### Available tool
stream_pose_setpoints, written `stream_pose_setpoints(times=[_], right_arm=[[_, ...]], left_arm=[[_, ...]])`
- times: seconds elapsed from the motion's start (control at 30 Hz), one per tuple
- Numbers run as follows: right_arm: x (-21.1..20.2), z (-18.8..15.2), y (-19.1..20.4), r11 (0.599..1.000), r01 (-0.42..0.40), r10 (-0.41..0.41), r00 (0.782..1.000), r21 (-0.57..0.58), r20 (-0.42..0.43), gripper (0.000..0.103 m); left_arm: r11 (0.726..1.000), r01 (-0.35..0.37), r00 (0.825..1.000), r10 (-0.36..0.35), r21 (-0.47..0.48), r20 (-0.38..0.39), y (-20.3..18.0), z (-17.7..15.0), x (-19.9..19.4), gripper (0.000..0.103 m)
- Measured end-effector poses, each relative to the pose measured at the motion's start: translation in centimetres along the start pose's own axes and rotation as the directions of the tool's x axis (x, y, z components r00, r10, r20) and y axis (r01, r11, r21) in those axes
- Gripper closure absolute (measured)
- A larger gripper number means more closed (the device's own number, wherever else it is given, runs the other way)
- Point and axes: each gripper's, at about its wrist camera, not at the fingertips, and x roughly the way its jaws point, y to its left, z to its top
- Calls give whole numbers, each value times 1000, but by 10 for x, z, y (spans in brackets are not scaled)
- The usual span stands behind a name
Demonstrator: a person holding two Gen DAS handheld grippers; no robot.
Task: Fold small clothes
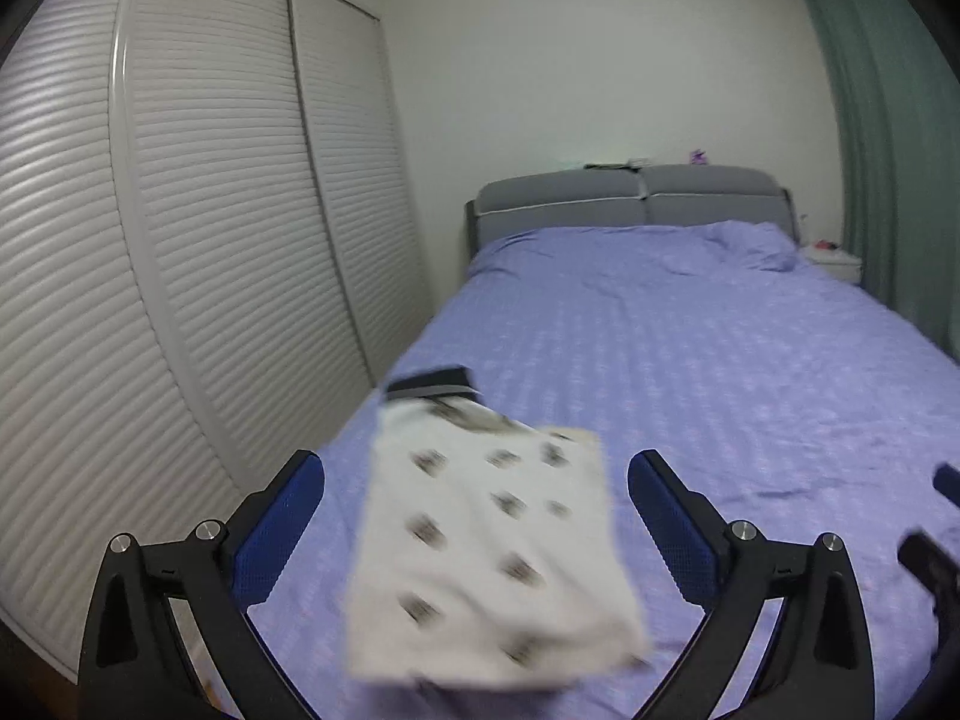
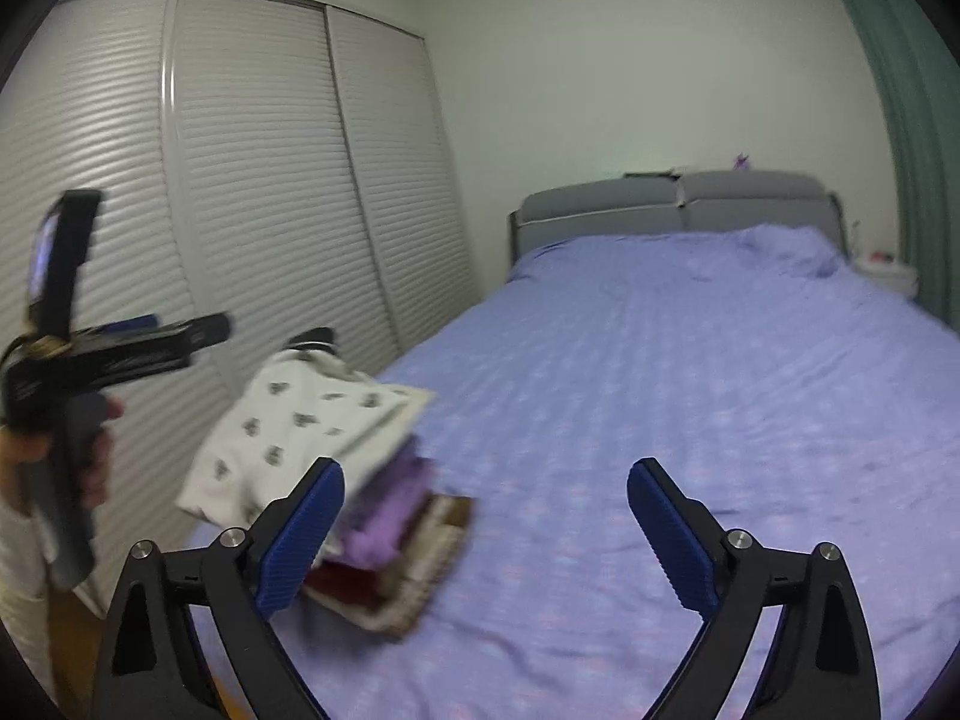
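Note:
A folded white garment with dark prints (image 1: 492, 546) tops a stack at the left edge of the purple bed (image 1: 720, 360). My left gripper (image 1: 477, 480) is open, its blue pads well clear of the cloth on either side. In the right wrist view the same white garment (image 2: 300, 426) lies over a purple garment (image 2: 390, 510), a dark red one (image 2: 348, 588) and a brown patterned one (image 2: 432, 558). My right gripper (image 2: 486, 471) is open and empty over the bed (image 2: 660, 390); the stack sits by its left finger (image 2: 306, 528). The picture is blurred.
White slatted wardrobe doors (image 1: 210, 240) run along the bed's left side. A grey headboard (image 1: 630, 198), a white nightstand (image 1: 834, 264) and a green curtain (image 1: 876, 150) stand at the far end. A hand (image 2: 90, 450) grips the left tool's handle.

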Motion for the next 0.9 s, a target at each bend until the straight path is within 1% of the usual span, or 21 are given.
stream_pose_setpoints(times=[0.07, 0.1, 0.17, 0.3, 0.33, 0.47, 0.5, 0.57, 0.67, 0.8, 0.9], right_arm=[[-20, -1, -16, 1000, 21, -21, 1000, -9, 3, 5], [-29, -3, -23, 1000, 28, -28, 1000, -9, 3, 4], [-48, -8, -39, 999, 44, -44, 999, 6, 1, 3], [-87, -23, -66, 997, 77, -77, 997, 9, -5, 3], [-97, -27, -73, 996, 84, -84, 996, 11, -6, 2], [-134, -45, -95, 991, 136, -136, 991, -5, -13, 2], [-142, -49, -100, 989, 147, -147, 989, -10, -15, 2], [-157, -57, -109, 985, 171, -171, 985, -23, -18, 2], [-181, -67, -122, 979, 202, -202, 979, -27, -10, 2], [-209, -78, -140, 972, 235, -235, 972, -16, 3, 2], [-227, -86, -152, 968, 251, -251, 968, 2, 14, 2]], left_arm=[[999, 39, 999, -38, -10, 7, -19, -16, -21, 0], [999, 47, 999, -47, -11, 11, -28, -17, -30, 0], [997, 80, 996, -79, -6, 31, -51, -34, -52, 0], [993, 120, 992, -120, -3, 41, -88, -58, -83, 0], [991, 135, 990, -135, 1, 43, -101, -68, -92, 0], [986, 158, 986, -160, 48, 41, -147, -93, -118, 0], [984, 172, 984, -174, 46, 33, -153, -97, -121, 0], [973, 226, 974, -226, 36, 10, -172, -110, -129, 0], [965, 262, 965, -262, 24, -7, -191, -123, -138, 0], [963, 269, 963, -269, 20, -3, -216, -139, -157, 0], [961, 277, 961, -277, 23, 2, -228, -143, -166, 0]])
